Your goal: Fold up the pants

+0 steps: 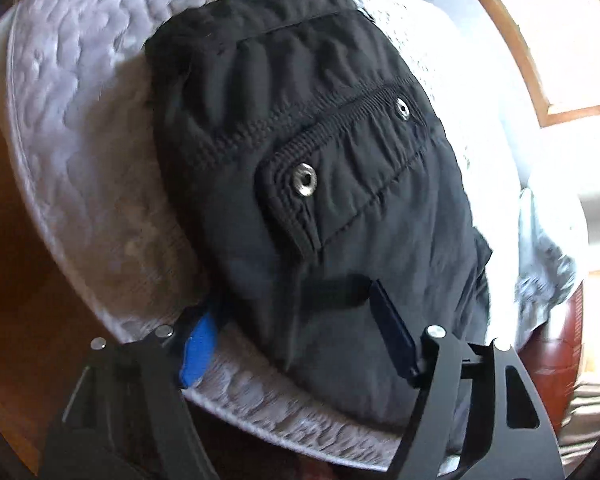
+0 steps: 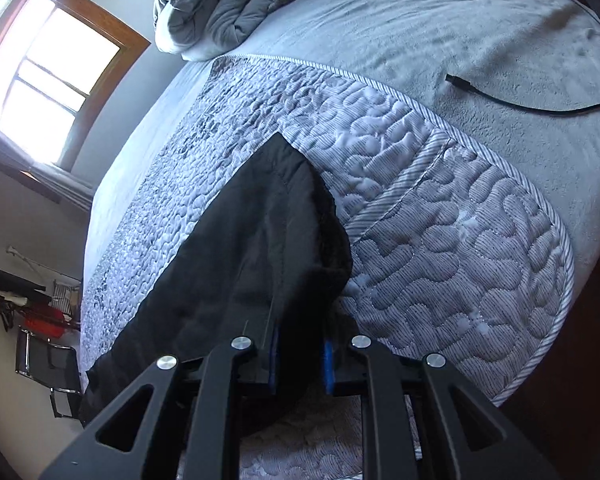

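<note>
left wrist view: black pants (image 1: 300,184) lying bunched on the quilted mattress pad (image 1: 80,128), elastic waistband and two metal eyelets (image 1: 305,179) facing up. left gripper (image 1: 296,328) low over the near end of the pants, jaws standing fairly wide; one blue pad (image 1: 198,350) sitting just off the pants' near-left edge over the mattress pad, the other finger lying on top of the cloth. no pinch made, nothing held. picture smeared, so exact contact of the blue pad with the quilting not readable.

risk, judged: closing from here likely to catch only a top ridge of cloth, or the mattress pad along with the pants, since the left pad sits at the very hem. a shallow bite would slip once lifted, leaving the fold uneven.

right wrist view: right gripper (image 2: 300,360) closed down tight on a fold of the pants (image 2: 236,264), cloth running from between the blue pads up across the mattress pad (image 2: 440,220) to a point. loose black cable (image 2: 512,100) lying well beyond the pants on the grey sheet; rumpled duvet (image 2: 220,4) at the far end beyond the mattress pad.

risk, judged: cloth hanging slack off the near edge of the mattress pad; raising the right side alone could drag the whole garment off the mattress pad or twist the leg. layers in the pinch not countable, so one may drop out.
</note>
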The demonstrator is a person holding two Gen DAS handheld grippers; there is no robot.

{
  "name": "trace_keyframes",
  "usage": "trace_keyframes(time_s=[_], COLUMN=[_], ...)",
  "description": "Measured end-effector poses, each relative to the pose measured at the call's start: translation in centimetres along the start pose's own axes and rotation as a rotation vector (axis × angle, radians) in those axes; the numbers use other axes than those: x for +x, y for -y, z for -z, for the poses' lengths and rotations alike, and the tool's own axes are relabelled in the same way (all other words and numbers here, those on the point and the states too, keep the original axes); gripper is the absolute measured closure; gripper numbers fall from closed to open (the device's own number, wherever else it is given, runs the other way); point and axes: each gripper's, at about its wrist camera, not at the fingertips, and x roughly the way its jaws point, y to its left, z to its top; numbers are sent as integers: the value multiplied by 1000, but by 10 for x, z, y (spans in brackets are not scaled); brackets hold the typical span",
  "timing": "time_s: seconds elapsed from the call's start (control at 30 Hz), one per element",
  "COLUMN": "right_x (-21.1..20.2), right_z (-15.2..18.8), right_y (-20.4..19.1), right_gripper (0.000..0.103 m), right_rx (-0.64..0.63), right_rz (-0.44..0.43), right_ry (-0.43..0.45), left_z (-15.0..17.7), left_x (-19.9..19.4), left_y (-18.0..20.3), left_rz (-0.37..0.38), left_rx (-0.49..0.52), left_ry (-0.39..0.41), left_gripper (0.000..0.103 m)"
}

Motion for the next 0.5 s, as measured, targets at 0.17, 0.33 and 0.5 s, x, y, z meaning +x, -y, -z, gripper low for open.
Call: trace_keyframes(time_s=[0.17,0.33,0.5], right_x=[5,4,-10], right_z=[0,-11,-46], right_y=[3,-2,-6], right_gripper=[87,87,87], right_rx=[17,21,37], right_rz=[-1,-39,-20], right_ry=[-7,3,86], left_z=[-1,1,5], left_x=[-3,-7,5], left_y=[-15,5,41], left_rz=[79,100,176], left_rx=[-45,15,74], left_ry=[2,47,35], left_gripper=[72,91,93])
